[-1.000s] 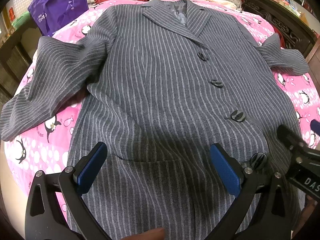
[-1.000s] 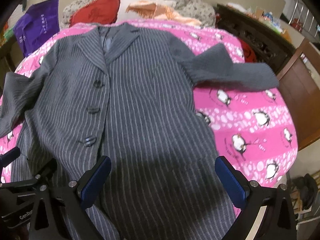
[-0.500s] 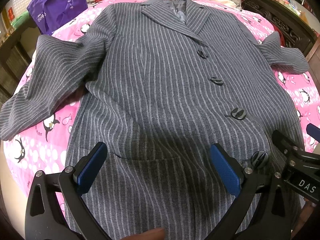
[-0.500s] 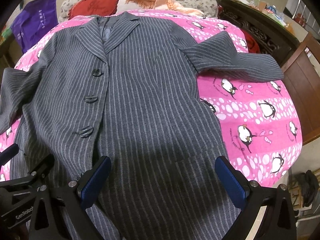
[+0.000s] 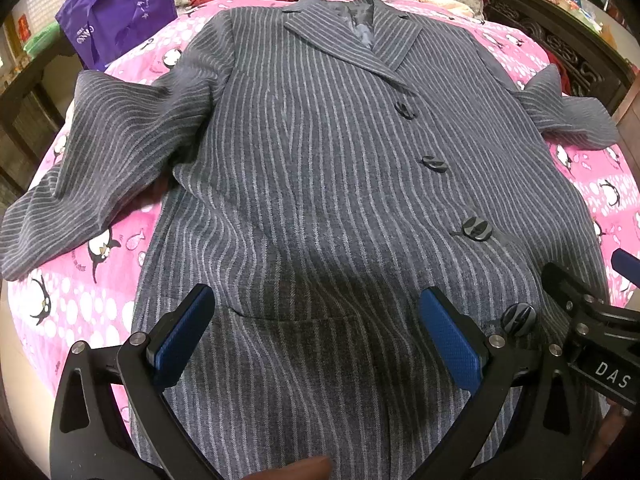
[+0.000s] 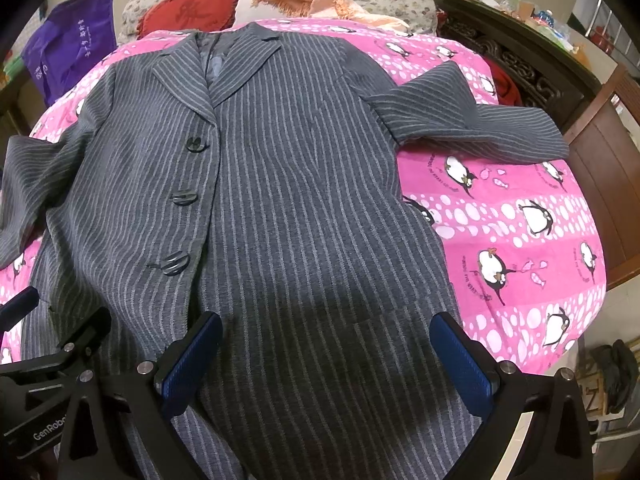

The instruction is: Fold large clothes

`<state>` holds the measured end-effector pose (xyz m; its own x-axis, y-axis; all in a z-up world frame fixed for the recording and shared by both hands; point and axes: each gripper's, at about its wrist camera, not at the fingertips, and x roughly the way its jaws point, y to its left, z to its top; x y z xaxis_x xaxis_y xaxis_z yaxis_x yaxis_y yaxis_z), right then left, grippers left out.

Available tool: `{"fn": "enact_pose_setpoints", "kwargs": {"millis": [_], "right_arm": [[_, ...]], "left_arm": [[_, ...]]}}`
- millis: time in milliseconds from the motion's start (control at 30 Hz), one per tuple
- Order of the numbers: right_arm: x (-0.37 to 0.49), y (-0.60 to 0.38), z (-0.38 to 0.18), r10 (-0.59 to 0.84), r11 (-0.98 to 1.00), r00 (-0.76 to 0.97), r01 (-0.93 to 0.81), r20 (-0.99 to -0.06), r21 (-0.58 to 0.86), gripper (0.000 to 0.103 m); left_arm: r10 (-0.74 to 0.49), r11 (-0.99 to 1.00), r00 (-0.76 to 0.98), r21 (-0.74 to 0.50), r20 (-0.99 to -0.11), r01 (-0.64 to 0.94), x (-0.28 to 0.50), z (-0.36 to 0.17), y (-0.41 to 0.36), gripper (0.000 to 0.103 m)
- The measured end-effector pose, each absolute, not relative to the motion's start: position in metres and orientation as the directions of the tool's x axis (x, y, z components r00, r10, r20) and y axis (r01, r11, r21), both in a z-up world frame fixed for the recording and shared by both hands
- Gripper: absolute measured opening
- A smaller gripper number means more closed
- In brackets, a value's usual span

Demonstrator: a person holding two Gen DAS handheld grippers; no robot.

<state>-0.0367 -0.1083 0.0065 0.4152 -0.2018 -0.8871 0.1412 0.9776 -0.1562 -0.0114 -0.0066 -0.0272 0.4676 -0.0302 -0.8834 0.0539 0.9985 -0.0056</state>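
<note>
A long grey pinstriped coat point(image 5: 320, 184) lies face up and buttoned on a pink penguin bedspread point(image 5: 80, 296), collar far, hem near me. It also shows in the right wrist view point(image 6: 304, 208). Its left sleeve point(image 5: 100, 160) bends outward and its right sleeve point(image 6: 472, 120) lies out to the right. My left gripper point(image 5: 316, 332) is open and empty above the coat's lower left front. My right gripper point(image 6: 326, 354) is open and empty above the lower right front. Each gripper shows at the edge of the other's view.
Red and peach pillows point(image 6: 256, 4) lie at the head of the bed. A purple bag point(image 5: 116, 12) stands at the far left. A dark carved wooden bed frame point(image 6: 532, 64) runs along the right side, with a brown wooden panel point(image 6: 608, 184) beyond the bedspread point(image 6: 520, 232).
Both grippers have moved forward and a little lower over the coat, so the collar and pillows sit closer in view. Both stay open.
</note>
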Motion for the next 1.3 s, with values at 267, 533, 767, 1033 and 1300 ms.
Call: {"fn": "enact_pose_setpoints", "kwargs": {"millis": [267,533,767,1033,1300], "right_arm": [[-0.038,-0.103,0.008,-0.190,0.981,0.424,0.129,-0.885,-0.148,0.103],[-0.039,-0.098,0.012,-0.194,0.980,0.434,0.120,-0.880,-0.157,0.103],[-0.039,-0.096,0.012,-0.194,0.980,0.432,0.117,-0.881,-0.158,0.103],[-0.040,-0.096,0.012,-0.196,0.980,0.432,0.118,-0.880,-0.160,0.103],[-0.040,-0.096,0.012,-0.196,0.980,0.433,0.119,-0.880,-0.160,0.103]], "left_arm": [[-0.020,0.999,0.475,-0.004,-0.880,0.034,-0.014,-0.025,-0.003,0.103],[-0.024,1.000,0.475,-0.012,-0.880,0.028,-0.015,-0.026,-0.001,0.103],[-0.023,1.000,0.472,-0.014,-0.881,0.022,-0.017,-0.027,0.000,0.103],[-0.023,1.000,0.471,-0.014,-0.882,0.023,-0.017,-0.027,0.000,0.103],[-0.023,1.000,0.470,-0.014,-0.882,0.023,-0.018,-0.028,0.000,0.103]]}}
